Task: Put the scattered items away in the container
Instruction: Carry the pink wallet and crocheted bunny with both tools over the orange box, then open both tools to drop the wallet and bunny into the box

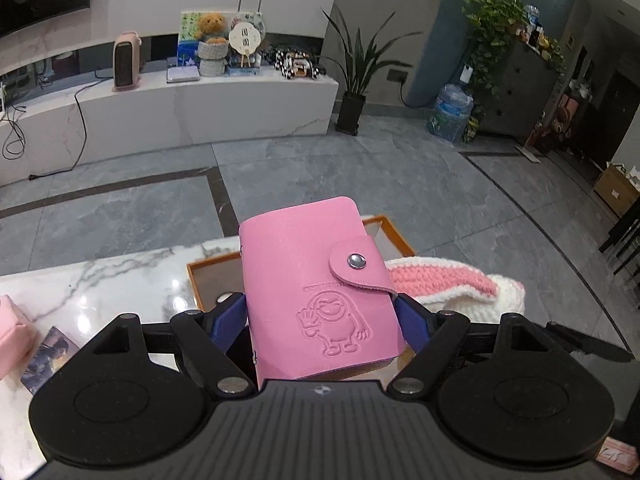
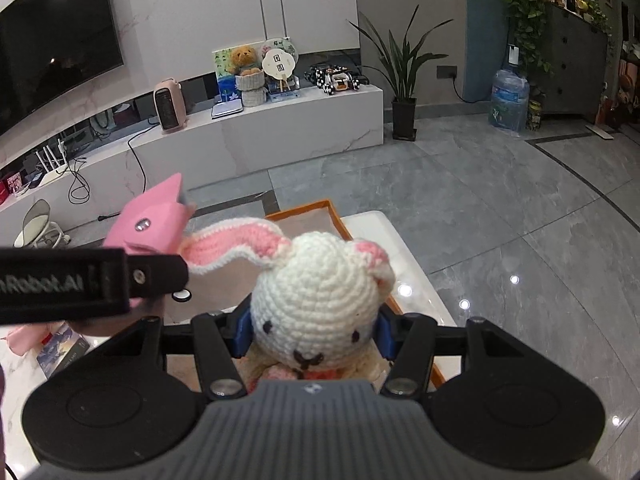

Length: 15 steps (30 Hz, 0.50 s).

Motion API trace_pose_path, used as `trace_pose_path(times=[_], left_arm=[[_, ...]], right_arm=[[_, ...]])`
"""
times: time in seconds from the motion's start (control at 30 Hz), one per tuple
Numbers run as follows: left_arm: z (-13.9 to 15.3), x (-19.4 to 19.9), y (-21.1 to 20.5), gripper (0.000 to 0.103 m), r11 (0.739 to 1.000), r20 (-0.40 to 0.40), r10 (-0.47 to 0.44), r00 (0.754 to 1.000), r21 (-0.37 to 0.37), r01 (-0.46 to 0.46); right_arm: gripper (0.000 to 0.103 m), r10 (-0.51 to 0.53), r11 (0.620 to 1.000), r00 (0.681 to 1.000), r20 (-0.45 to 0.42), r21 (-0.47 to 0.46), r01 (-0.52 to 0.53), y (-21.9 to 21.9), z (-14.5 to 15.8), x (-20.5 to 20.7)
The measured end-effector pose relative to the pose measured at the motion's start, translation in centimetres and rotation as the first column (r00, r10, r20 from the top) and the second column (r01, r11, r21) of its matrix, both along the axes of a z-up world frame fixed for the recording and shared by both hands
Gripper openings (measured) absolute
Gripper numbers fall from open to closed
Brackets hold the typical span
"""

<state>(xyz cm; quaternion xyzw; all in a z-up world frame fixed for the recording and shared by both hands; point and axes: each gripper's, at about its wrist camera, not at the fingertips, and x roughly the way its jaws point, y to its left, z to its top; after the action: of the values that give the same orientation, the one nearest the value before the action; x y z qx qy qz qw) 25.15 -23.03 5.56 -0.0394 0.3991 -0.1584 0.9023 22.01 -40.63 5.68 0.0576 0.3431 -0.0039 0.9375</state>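
My left gripper (image 1: 322, 312) is clamped wide on a pink leather card wallet with a snap flap and an embossed cartoon figure (image 1: 316, 292), holding it up over the near part of the shallow orange-rimmed tray (image 1: 394, 236) on the white marble table (image 1: 120, 280). My right gripper (image 2: 314, 334) squeezes the head of a white crocheted rabbit with pink-lined ears (image 2: 320, 292), just right of the wallet and likewise above the tray. On the table to the left lie a small illustrated booklet (image 1: 48, 354) and a pink box (image 1: 10, 336).
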Motion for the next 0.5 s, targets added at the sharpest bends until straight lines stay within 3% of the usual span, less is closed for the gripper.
trace_pose_path(times=[0.33, 0.5], left_arm=[[-1.0, 0.6, 0.2, 0.093, 1.000, -0.041, -0.003, 0.999, -0.013, 0.003], [-1.5, 1.2, 0.3, 0.095, 0.999, -0.087, -0.007, 0.996, -0.042, 0.004]], right_arm=[[0.060, 0.007, 1.000, 1.000, -0.022, -0.013, -0.007, 0.1, -0.7, 0.4], [0.068, 0.005, 0.999, 1.000, -0.028, -0.054, -0.007, 0.7, -0.9, 0.5]])
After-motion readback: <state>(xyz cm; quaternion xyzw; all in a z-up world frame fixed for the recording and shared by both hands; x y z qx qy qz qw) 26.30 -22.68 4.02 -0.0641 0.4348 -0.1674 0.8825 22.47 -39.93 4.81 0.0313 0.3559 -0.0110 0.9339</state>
